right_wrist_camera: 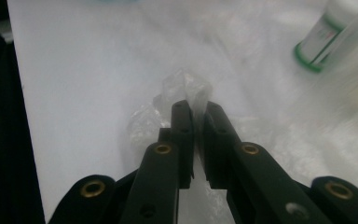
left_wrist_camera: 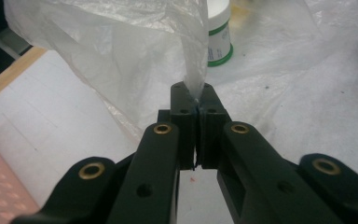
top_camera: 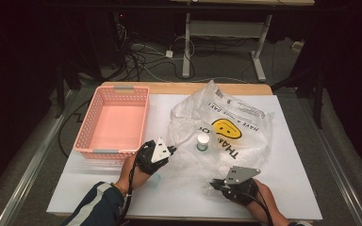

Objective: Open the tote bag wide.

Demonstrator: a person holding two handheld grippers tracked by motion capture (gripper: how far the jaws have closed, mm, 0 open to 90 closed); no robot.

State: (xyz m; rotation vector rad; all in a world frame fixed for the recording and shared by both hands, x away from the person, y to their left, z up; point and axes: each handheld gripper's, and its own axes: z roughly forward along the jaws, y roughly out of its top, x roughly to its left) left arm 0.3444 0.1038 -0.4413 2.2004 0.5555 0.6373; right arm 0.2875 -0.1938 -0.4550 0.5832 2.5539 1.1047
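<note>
High view: clear plastic bag (top_camera: 219, 125) with a yellow smiley print lies spread over the white table (top_camera: 292, 188), mouth toward the person. A small white jar with a green base (top_camera: 202, 142) stands inside it, near table centre. Left gripper (top_camera: 172, 150) sits at the bag's 9 o'clock edge, right gripper (top_camera: 213, 183) at its 6 o'clock edge. Pink basket (top_camera: 113, 121) stands at the table's 10 o'clock — nothing in it.

Left gripper view: jaws pinched tight on a fold of the bag film (left_wrist_camera: 193, 70), which rises taut from the tips. The jar (left_wrist_camera: 219, 39) stands at 12 to 1 o'clock beyond them, under the plastic.

Right gripper view: jaws nearly together with a crumpled tuft of the bag's edge (right_wrist_camera: 191, 91) clamped between the tips — frame is blurry, but the film sits in the pinch. Jar (right_wrist_camera: 326, 35) at 2 o'clock, tilted by the camera angle.

Step, as I judge it: both edges of the bag mouth gripped, ready to open it or lift it. Next move likely calls for pulling the two grips apart, or raising them together, keeping both pinches firm so the thin film doesn't slip and the jar doesn't tip.
</note>
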